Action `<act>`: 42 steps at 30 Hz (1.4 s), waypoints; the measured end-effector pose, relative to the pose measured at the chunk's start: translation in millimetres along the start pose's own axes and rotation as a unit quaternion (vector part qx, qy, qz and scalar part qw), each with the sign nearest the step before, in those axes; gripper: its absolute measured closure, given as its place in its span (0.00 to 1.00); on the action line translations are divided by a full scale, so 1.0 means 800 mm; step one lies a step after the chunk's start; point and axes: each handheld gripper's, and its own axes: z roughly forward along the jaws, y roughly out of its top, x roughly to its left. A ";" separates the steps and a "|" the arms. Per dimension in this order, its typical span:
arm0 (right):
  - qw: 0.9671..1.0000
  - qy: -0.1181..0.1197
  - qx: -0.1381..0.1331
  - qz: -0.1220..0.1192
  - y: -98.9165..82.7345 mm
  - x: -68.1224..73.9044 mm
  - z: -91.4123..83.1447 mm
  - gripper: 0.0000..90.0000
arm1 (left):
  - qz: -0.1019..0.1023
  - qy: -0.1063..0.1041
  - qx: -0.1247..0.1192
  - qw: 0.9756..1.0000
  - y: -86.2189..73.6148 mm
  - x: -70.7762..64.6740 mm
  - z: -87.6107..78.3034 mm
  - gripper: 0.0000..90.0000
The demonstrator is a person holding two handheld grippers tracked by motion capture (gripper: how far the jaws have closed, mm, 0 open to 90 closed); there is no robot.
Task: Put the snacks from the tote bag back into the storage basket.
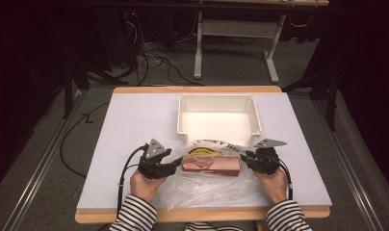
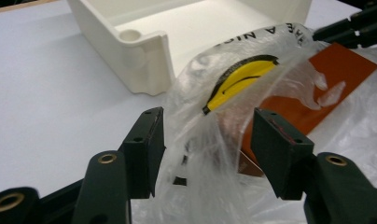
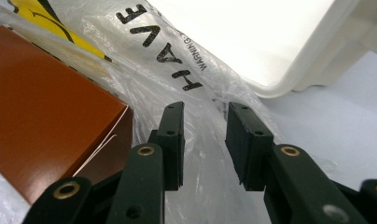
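— On the worktop (image 1: 135,125), just in front of the white bin (image 1: 219,103), lies the clear plastic bag (image 1: 207,185) with the brown box (image 1: 212,166) inside it. I hold one end of it with each hand.

— Are your fingers gripping anything?

— Not as far as I can see. My left gripper (image 2: 205,140) has its fingers spread wide, with a fold of the bag's film rising between them; the pads don't press on it. My right gripper (image 3: 203,140) has its fingers parted by a narrower gap, bag film lying under and between them, again loose.

— So where does the job stand?

— My judgement: the box is already in the bag, and the bag's printed end with the yellow mark (image 2: 240,79) lies against the bin's near wall. The bin itself is bare inside. What's left is to take hold of the bag again and either lift it into the bin or finish with its mouth; I can't tell which from here.

— Is the bag closed?

— Hard to say. The film is crumpled around the box and I can't make out the opening.
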 end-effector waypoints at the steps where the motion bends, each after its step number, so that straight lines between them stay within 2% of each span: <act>1: 1.000 -0.001 0.000 -0.001 0.000 0.001 0.002 0.75 | -0.001 0.003 0.004 1.000 0.000 -0.001 0.004 0.51; 3: 1.000 -0.002 0.002 0.000 0.000 0.001 0.005 0.75 | 0.000 0.013 0.011 1.000 -0.001 0.003 0.012 0.59; 6: 1.000 -0.002 0.005 0.001 -0.001 0.001 0.007 0.76 | 0.001 0.014 -0.004 1.000 0.000 0.008 0.021 0.87; 8: 1.000 0.000 0.008 0.001 -0.001 0.000 0.006 0.78 | -0.002 0.019 0.000 1.000 0.002 0.011 0.026 0.98; 13: 1.000 -0.003 0.015 -0.003 -0.002 0.000 0.010 0.83 | -0.016 0.043 0.030 0.999 0.005 0.021 0.048 1.00; 15: 1.000 -0.005 0.018 -0.005 -0.003 0.000 0.012 0.85 | -0.018 0.056 0.051 0.997 0.001 0.026 0.060 1.00; 18: 1.000 -0.007 0.024 -0.010 -0.005 -0.001 0.014 0.88 | -0.016 0.060 0.083 0.995 -0.008 0.029 0.074 1.00; 25: 0.999 -0.007 0.028 -0.015 -0.009 -0.003 0.012 0.89 | 0.011 0.053 0.105 0.993 -0.021 0.022 0.066 1.00; 28: 0.999 -0.006 0.028 -0.014 -0.010 -0.003 0.011 0.88 | 0.009 0.043 0.102 0.994 -0.024 0.021 0.060 1.00; 29: 0.999 -0.007 0.028 -0.015 -0.010 -0.003 0.011 0.88 | 0.008 0.042 0.096 0.995 -0.024 0.021 0.057 1.00; 31: 0.999 -0.009 0.028 -0.015 -0.010 -0.002 0.011 0.86 | -0.004 0.036 0.065 0.997 -0.022 0.020 0.042 0.90; 35: 0.999 -0.009 0.028 -0.015 -0.010 -0.002 0.010 0.84 | -0.008 0.037 0.018 0.999 -0.014 0.011 0.006 0.70; 38: 0.999 -0.009 0.029 -0.016 -0.009 -0.001 0.011 0.84 | -0.001 0.025 0.003 1.000 -0.009 -0.001 -0.014 0.59; 42: 0.999 -0.009 0.028 -0.017 -0.010 -0.001 0.012 0.83 | 0.017 0.015 0.018 1.000 -0.013 -0.019 -0.020 0.45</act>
